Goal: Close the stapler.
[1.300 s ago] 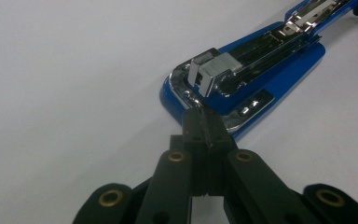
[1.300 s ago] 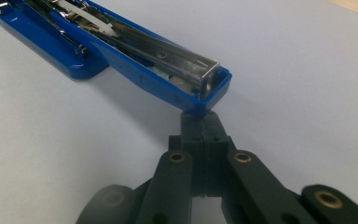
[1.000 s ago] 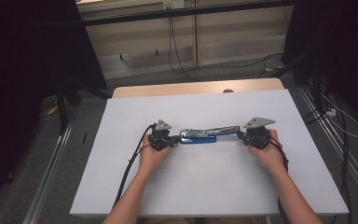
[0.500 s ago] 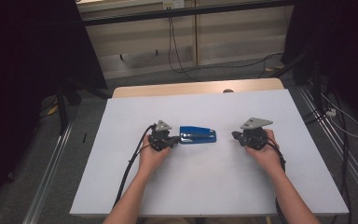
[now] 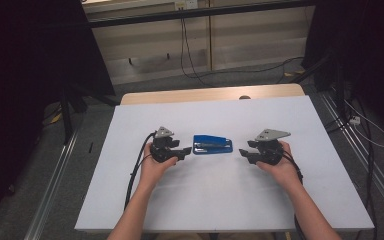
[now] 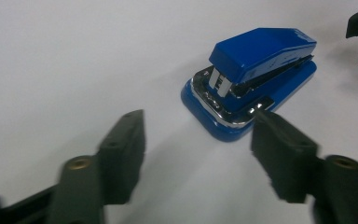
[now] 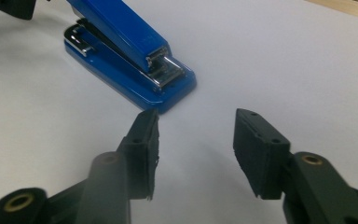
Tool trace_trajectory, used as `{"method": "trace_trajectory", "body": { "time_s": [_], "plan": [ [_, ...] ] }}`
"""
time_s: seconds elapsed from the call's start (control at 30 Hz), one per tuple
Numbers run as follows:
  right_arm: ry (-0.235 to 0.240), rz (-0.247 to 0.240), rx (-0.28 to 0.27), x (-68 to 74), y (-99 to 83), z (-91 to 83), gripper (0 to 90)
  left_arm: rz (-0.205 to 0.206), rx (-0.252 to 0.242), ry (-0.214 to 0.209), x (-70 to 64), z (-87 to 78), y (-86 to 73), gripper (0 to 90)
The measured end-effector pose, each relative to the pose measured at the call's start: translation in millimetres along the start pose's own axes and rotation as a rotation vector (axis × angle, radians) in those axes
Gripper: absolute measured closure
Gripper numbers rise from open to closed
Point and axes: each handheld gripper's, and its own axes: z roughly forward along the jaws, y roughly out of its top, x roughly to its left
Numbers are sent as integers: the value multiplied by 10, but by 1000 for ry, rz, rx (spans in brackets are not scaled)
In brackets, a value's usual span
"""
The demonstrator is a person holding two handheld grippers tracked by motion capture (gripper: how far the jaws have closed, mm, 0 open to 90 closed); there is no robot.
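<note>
A blue stapler [image 5: 212,145] lies flat in the middle of the white tabletop [image 5: 220,200]. My left gripper [image 5: 185,152] sits just left of it, open, with nothing between its fingers. In the left gripper view the stapler [image 6: 251,79] lies beyond the spread jaws of the left gripper [image 6: 196,120], its hinge end nearest. My right gripper [image 5: 244,151] rests a short way to the stapler's right, also open and holding nothing. In the right gripper view the stapler [image 7: 126,51] lies ahead and to the left of the right gripper [image 7: 198,119].
A strip of wooden table [image 5: 210,95] runs along the far edge of the white top. Cables [image 5: 190,55] trail over the grey floor behind. Metal rails [image 5: 55,170] flank the table on both sides. Each gripper's cable runs back along the forearm.
A second ago both grippers were at the stapler's ends. The right gripper has since drawn away to the right and the left has backed off slightly; the stapler now lies free.
</note>
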Motion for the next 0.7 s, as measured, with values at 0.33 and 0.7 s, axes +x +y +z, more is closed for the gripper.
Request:
{"method": "trace_trajectory", "body": {
  "time_s": [0.33, 0.7],
  "plan": [
    [7, 23, -37, 125, -50, -233, 348, -11, -65, -6, 21, -391, -71, 152],
    [-6, 22, -62, 268, -151, -484, 226, -4, -111, -4, 17, -648, -214, 106]
  ]
}}
